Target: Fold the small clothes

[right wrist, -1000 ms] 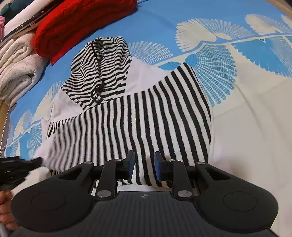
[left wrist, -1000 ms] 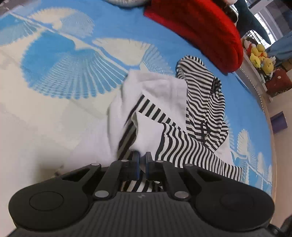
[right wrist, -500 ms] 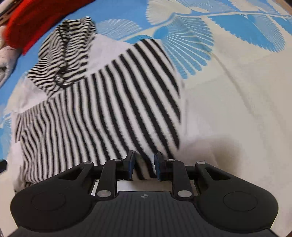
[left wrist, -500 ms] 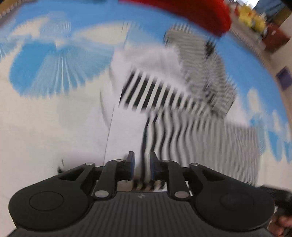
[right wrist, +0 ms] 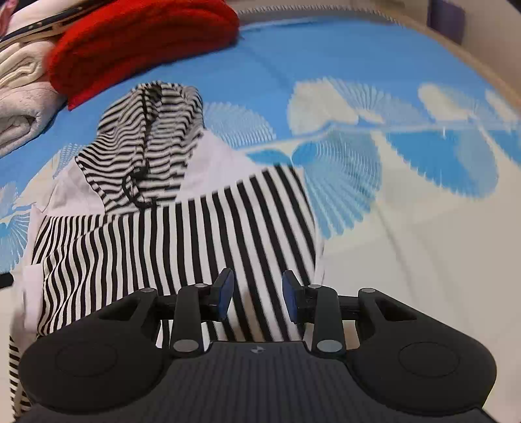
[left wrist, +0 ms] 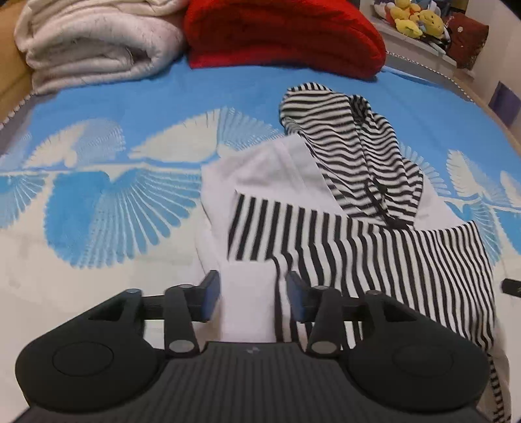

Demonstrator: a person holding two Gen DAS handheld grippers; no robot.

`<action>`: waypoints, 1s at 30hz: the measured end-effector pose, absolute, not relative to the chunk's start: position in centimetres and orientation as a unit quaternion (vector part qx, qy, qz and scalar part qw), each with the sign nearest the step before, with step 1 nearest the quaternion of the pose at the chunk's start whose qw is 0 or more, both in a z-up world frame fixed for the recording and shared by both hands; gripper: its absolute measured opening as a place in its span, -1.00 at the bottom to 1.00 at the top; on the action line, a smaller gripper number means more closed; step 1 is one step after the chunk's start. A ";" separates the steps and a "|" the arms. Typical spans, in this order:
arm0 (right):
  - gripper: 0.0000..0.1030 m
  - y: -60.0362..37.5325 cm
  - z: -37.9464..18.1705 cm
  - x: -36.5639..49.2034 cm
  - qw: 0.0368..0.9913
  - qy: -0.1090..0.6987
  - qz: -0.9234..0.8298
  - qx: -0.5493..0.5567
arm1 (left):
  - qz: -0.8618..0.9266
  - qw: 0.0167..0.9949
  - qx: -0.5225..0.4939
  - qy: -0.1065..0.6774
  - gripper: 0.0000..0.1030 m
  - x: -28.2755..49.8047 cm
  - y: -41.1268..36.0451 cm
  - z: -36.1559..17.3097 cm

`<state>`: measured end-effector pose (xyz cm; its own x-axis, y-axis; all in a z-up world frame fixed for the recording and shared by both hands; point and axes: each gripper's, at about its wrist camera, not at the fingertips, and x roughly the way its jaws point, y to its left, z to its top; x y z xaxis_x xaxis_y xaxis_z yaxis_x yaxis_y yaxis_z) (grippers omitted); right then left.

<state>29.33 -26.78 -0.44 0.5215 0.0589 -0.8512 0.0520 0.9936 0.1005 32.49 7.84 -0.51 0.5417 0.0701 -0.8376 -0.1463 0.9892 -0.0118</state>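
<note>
A small white hooded top [left wrist: 260,169] with a black-and-white striped hood [left wrist: 342,130] and striped sleeves lies on the blue and cream bedspread [left wrist: 130,107]. Both sleeves are folded across its body. My left gripper [left wrist: 252,293] hovers over the near white edge. Its jaws are opening, and the cloth lies under the gap with neither pad pressing it. In the right wrist view the same top [right wrist: 224,162] has a striped sleeve [right wrist: 195,247] spread flat. My right gripper [right wrist: 257,291] is over that sleeve, jaws opening, and its pads do not touch the stripes.
A red folded blanket [left wrist: 283,35] and a cream folded blanket [left wrist: 94,39] lie at the far edge of the bed. Plush toys [left wrist: 410,19] sit on a shelf at the far right. The other gripper's tip [left wrist: 511,287] shows at the right edge.
The left gripper was shut on the striped sleeve; it has let go, opened wide and rolled level. The right jaws have widened slightly. The sleeves now lie flat across the top.
</note>
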 end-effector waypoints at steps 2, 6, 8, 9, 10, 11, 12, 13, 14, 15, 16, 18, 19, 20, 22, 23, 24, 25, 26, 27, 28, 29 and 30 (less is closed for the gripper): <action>-0.33 -26.7 0.2 29.5 0.879 0.476 0.000 0.036 | 0.063 0.880 -0.035 0.469 0.04 32.5 7.7 -0.1; -0.33 -26.4 0.9 29.4 0.887 0.462 0.003 0.009 | 0.068 0.888 -0.014 0.455 0.04 32.7 7.2 0.3; -0.33 -26.1 1.2 29.3 0.889 0.458 0.007 -0.001 | 0.068 0.892 -0.010 0.447 0.04 32.8 7.0 0.5; -0.33 -26.0 1.2 29.3 0.889 0.458 0.009 -0.005 | 0.066 0.894 -0.012 0.444 0.04 32.8 6.9 0.6; -0.33 -26.0 1.3 29.3 0.889 0.458 0.010 -0.006 | 0.063 0.896 -0.014 0.440 0.04 32.9 6.8 0.8; -0.32 -26.0 1.3 29.4 0.889 0.458 0.012 -0.006 | 0.060 0.899 -0.016 0.434 0.04 32.9 6.6 0.9; -0.32 -25.9 1.3 29.4 0.888 0.460 0.012 -0.005 | 0.056 0.903 -0.018 0.426 0.04 32.9 6.5 1.2; -0.32 -25.9 1.3 29.4 0.887 0.461 0.012 -0.005 | 0.052 0.907 -0.019 0.416 0.11 32.9 6.3 1.4; -0.32 -25.9 1.3 29.4 0.887 0.461 0.013 -0.004 | 0.047 0.912 -0.020 0.406 0.25 32.8 6.1 1.6; -0.32 -25.9 1.4 29.4 0.887 0.461 0.014 -0.004 | 0.045 0.916 -0.020 0.397 0.32 32.6 5.9 1.7; -0.32 -25.8 1.5 29.3 0.887 0.461 0.015 -0.004 | 0.046 0.920 -0.017 0.390 0.41 32.6 5.7 1.8; -0.32 -25.8 1.7 29.3 0.887 0.461 0.017 -0.002 | 0.048 0.921 -0.004 0.388 0.44 32.7 5.1 1.8; -0.32 -25.8 1.7 29.2 0.887 0.461 0.019 -0.002 | 0.049 0.920 0.003 0.388 0.44 32.8 4.9 1.7; -0.32 -25.8 1.8 29.2 0.887 0.461 0.020 -0.004 | 0.052 0.921 0.010 0.387 0.44 32.9 4.7 1.6; -0.32 -25.7 1.8 29.3 0.886 0.463 0.020 -0.012 | 0.060 0.923 0.019 0.380 0.44 33.0 4.6 1.4; -0.32 -25.7 1.8 29.3 0.886 0.464 0.020 -0.017 | 0.060 0.924 0.021 0.378 0.44 33.1 4.6 1.4; -0.32 -25.8 1.8 29.3 0.885 0.465 0.020 -0.020 | 0.058 0.923 0.019 0.379 0.44 33.2 4.7 1.3; -0.32 -25.9 1.8 29.4 0.885 0.466 0.020 -0.022 | 0.057 0.922 0.013 0.381 0.44 33.4 4.8 1.3; -0.32 -25.9 1.9 29.4 0.884 0.467 0.021 -0.022 | 0.060 0.922 0.006 0.384 0.44 33.6 5.0 1.3; -0.32 -26.0 1.9 29.4 0.884 0.467 0.024 -0.022 | 0.062 0.920 -0.004 0.386 0.44 33.8 5.2 1.3; -0.32 -26.0 1.9 29.3 0.884 0.467 0.026 -0.023 | 0.064 0.919 -0.015 0.388 0.44 34.0 5.4 1.3; -0.32 -26.1 1.9 29.3 0.883 0.467 0.028 -0.024 | 0.066 0.919 -0.020 0.387 0.44 34.1 5.5 1.4; -0.32 -26.2 1.9 29.3 0.883 0.468 0.028 -0.024 | 0.069 0.921 -0.019 0.384 0.44 34.1 5.6 1.5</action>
<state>29.34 -26.22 1.90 0.5601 0.0269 -0.8280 -0.0721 0.9973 -0.0164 34.14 5.59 1.52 0.6964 0.1113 -0.7090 -0.1411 0.9899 0.0168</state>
